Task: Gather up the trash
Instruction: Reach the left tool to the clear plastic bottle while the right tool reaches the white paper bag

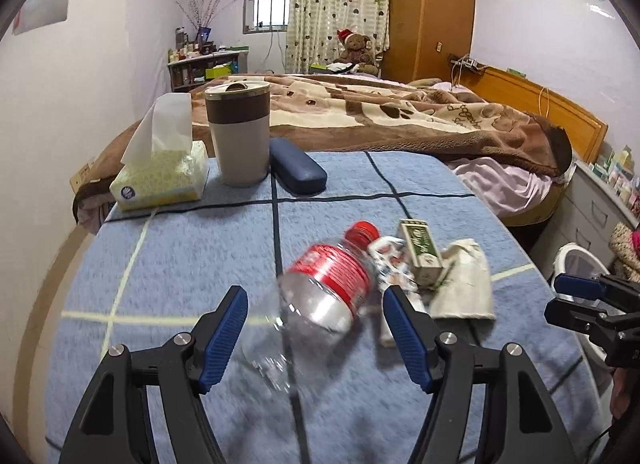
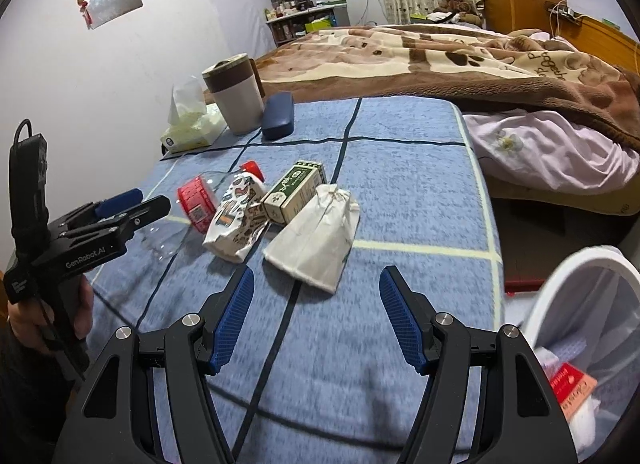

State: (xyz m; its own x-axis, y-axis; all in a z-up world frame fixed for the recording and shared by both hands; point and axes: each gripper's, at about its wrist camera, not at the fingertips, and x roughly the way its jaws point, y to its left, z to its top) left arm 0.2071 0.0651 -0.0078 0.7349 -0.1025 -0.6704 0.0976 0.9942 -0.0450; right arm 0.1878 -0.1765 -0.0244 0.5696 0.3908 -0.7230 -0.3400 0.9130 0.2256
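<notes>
An empty clear plastic bottle [image 1: 324,288] with a red label and red cap lies on the blue checked cloth [image 1: 160,264]. My left gripper [image 1: 314,314] is open, its fingers on either side of the bottle's lower half, not closed on it. Beside the bottle lie a patterned wrapper [image 2: 236,220], a green-and-white carton [image 2: 296,192] and a white cloth pouch [image 2: 316,240]. My right gripper [image 2: 316,304] is open and empty, just in front of the pouch. A white bin [image 2: 580,324] holding some trash stands at the right.
A tissue box [image 1: 160,180], a brown-banded tumbler [image 1: 239,132] and a dark blue glasses case [image 1: 298,172] stand at the table's far end. A bed with a brown blanket [image 1: 400,112] lies beyond. Drawers [image 1: 600,208] stand at the right.
</notes>
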